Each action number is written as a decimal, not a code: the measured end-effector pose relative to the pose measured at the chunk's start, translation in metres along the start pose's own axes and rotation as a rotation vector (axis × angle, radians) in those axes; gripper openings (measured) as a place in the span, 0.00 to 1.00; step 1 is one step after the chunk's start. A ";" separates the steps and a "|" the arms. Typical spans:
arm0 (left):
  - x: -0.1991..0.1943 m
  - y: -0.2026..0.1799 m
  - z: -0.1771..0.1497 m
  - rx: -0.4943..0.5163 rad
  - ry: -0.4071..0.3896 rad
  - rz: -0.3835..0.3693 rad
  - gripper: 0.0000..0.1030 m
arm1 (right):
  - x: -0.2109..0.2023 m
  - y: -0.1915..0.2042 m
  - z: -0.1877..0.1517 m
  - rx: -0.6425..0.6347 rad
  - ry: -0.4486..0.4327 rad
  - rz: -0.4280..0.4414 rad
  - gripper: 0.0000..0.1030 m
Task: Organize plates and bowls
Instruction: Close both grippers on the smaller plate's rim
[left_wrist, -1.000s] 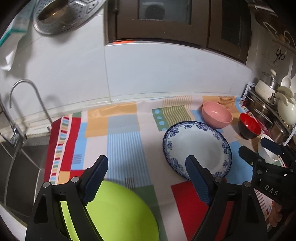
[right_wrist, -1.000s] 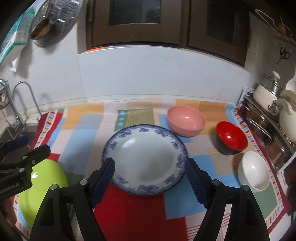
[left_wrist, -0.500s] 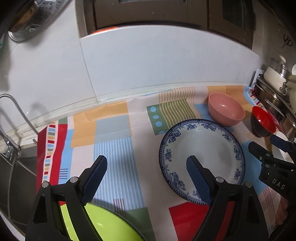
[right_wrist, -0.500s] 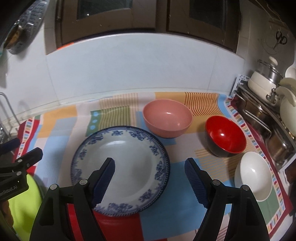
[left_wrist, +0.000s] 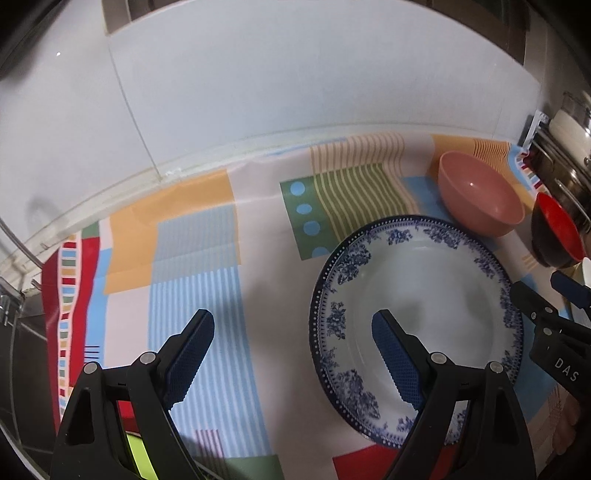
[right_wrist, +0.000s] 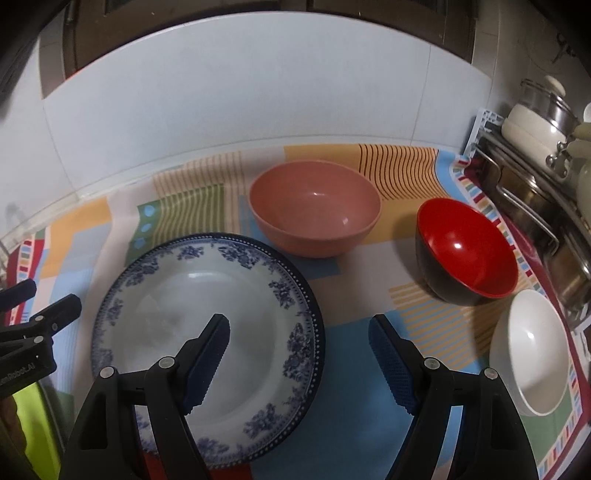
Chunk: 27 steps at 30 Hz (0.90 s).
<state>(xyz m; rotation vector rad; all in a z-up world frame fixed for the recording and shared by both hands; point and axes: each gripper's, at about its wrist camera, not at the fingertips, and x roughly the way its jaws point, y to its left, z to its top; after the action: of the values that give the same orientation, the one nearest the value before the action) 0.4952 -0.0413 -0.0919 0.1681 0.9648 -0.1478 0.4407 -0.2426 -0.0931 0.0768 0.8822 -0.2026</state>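
Note:
A blue-and-white plate (right_wrist: 192, 306) lies on the patterned cloth; it also shows in the left wrist view (left_wrist: 424, 291). Behind it stands a pink bowl (right_wrist: 314, 210), also in the left wrist view (left_wrist: 480, 195). A red bowl (right_wrist: 465, 251) and a white bowl (right_wrist: 528, 350) stand to the right. A lime-green plate (right_wrist: 33, 424) lies at the near left, mostly hidden. My left gripper (left_wrist: 293, 343) is open and empty, its right finger over the blue plate's left part. My right gripper (right_wrist: 299, 343) is open and empty over the plate's right rim.
Steel pots and a white lidded pot (right_wrist: 535, 122) fill a rack at the right edge. A white tiled wall (left_wrist: 295, 74) backs the counter. A sink and tap (left_wrist: 11, 295) lie at the far left. The patterned cloth (left_wrist: 192, 258) covers the counter.
Both grippers have moved forward and lower toward the counter. The blue plate and bowls look larger, and the green plate has slid almost out of the left wrist view.

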 end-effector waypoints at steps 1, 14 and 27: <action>0.004 -0.001 0.000 0.001 0.008 0.000 0.85 | 0.003 -0.001 -0.001 0.018 0.047 0.003 0.76; 0.042 -0.005 -0.002 -0.014 0.087 -0.033 0.82 | 0.044 -0.007 -0.011 0.019 -0.007 0.016 0.76; 0.051 -0.009 -0.003 -0.032 0.126 -0.115 0.58 | 0.060 -0.007 -0.012 0.049 0.054 0.063 0.59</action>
<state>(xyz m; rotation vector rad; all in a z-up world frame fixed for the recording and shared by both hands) 0.5201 -0.0522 -0.1364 0.0932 1.1026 -0.2291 0.4667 -0.2559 -0.1470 0.1560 0.9279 -0.1639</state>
